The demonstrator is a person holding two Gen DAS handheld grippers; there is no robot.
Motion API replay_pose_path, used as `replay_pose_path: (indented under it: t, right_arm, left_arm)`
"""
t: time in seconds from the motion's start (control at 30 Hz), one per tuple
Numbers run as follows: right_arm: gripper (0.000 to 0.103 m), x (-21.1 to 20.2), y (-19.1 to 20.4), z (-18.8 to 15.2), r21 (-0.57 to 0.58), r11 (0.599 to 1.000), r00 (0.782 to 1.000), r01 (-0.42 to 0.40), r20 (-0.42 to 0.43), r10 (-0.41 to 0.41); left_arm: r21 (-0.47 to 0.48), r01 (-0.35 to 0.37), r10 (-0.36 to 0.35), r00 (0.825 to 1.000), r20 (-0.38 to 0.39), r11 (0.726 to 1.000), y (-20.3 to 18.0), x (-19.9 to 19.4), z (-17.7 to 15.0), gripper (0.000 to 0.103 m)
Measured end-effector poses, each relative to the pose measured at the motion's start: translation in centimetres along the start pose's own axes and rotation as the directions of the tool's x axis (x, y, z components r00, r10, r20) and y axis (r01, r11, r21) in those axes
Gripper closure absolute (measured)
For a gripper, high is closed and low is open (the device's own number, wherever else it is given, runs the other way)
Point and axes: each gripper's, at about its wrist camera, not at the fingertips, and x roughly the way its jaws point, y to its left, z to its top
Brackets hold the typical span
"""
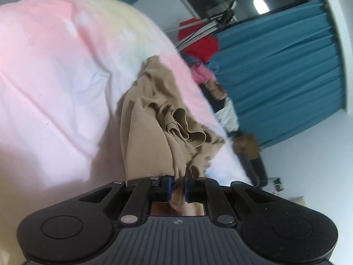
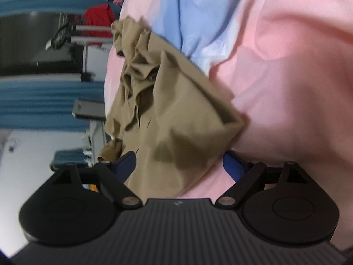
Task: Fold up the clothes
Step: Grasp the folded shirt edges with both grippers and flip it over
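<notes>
A tan garment [image 1: 154, 130] lies bunched on a bed with a pink, white and pale blue sheet [image 1: 50, 70]. My left gripper [image 1: 178, 186] is shut on an edge of the tan garment, and the cloth runs away from its blue pads. In the right wrist view the same tan garment [image 2: 176, 114] hangs crumpled over the pink and blue sheet [image 2: 286, 77]. My right gripper [image 2: 179, 165] is open, its blue pads [image 2: 231, 165] wide apart with the garment's lower edge lying between them.
Teal curtains [image 1: 275, 77] hang beyond the bed's far edge. A red garment [image 1: 198, 37] hangs on a metal frame, with a pile of other clothes [image 1: 211, 84] beside the bed. A cardboard box [image 1: 245, 143] stands on the floor.
</notes>
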Motion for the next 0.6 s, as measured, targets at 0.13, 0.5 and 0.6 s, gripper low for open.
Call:
replay_pose_path:
  t: [0.13, 0.5, 0.6]
  right_arm:
    - [0.077, -0.3, 0.0, 0.2, -0.025, 0.999, 0.999, 0.027, 0.046, -0.025]
    - [0.091, -6.4, 5.7, -1.8, -0.308, 0.951, 0.975, -0.031, 0.198, 0.097]
    - [0.091, -9.1, 6.8, -3.3, -0.372, 0.928, 0.972, -0.034, 0.203, 0.117]
  left_arm:
    - [0.007, 0.005, -0.005, 1.0, 0.012, 1.0, -0.3, -0.3, 0.2, 0.094]
    - [0.089, 0.04, -0.044, 0.998, 0.047, 0.995, -3.8, -5.5, -0.6, 0.094]
    - [0.122, 0.03, -0.035, 0.998, 0.044, 0.992, -5.0, -8.5, -1.8, 0.094]
